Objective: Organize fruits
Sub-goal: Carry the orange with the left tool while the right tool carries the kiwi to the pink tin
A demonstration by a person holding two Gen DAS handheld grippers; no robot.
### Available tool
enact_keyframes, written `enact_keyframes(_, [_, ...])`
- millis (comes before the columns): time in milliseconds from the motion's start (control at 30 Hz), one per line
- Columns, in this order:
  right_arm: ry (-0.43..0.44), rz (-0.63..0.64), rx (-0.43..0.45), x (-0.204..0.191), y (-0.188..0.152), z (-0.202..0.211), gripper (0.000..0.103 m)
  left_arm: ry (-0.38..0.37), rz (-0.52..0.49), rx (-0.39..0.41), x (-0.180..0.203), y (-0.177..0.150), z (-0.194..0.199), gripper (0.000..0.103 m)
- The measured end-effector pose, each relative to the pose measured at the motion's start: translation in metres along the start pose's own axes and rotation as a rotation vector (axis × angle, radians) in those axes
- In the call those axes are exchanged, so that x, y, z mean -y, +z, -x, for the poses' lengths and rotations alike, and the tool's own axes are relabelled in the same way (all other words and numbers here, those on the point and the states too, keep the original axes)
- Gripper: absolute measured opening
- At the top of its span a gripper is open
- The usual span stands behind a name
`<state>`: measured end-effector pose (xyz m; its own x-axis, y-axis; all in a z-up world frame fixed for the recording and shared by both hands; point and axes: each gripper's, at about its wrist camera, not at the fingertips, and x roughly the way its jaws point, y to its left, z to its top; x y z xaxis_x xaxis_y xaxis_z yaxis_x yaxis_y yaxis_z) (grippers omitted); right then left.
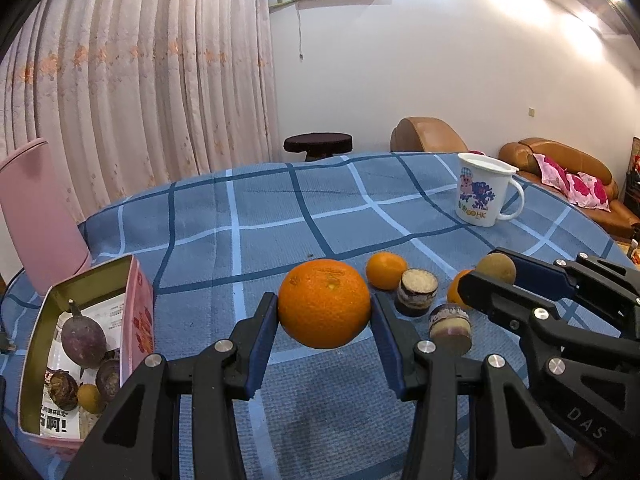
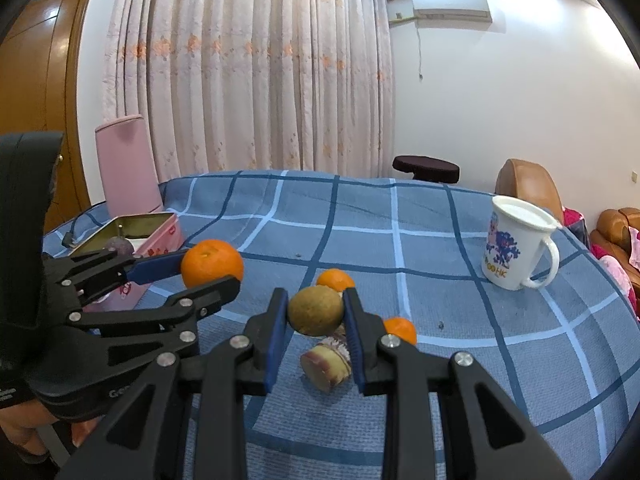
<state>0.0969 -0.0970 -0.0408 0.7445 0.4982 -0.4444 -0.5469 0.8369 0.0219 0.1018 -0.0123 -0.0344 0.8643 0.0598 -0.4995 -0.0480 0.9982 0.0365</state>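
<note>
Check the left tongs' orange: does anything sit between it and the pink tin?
Nothing visible does. The left tongs hold the orange above the cloth, and the stretch of cloth toward the tin is bare. The tin is open on top, with fruit already inside.

One large orange point(image 1: 324, 303); two small tangerines point(image 1: 386, 275) point(image 2: 401, 330); one brown-green round fruit point(image 2: 315, 310); two cut sugarcane pieces point(image 1: 418, 291) point(image 1: 450, 329); one lidded mug point(image 1: 482, 189); one pink tin point(image 1: 138, 312) holding about four dark fruits point(image 1: 83, 338)
</note>
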Motion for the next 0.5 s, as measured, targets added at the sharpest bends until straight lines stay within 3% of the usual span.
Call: enact_keyframes(500, [-0.001, 0.036, 0.038, -0.011, 0.003, 0.003, 0.031, 0.015, 0.022, 0.042, -0.006, -0.001, 0.01, 0.049])
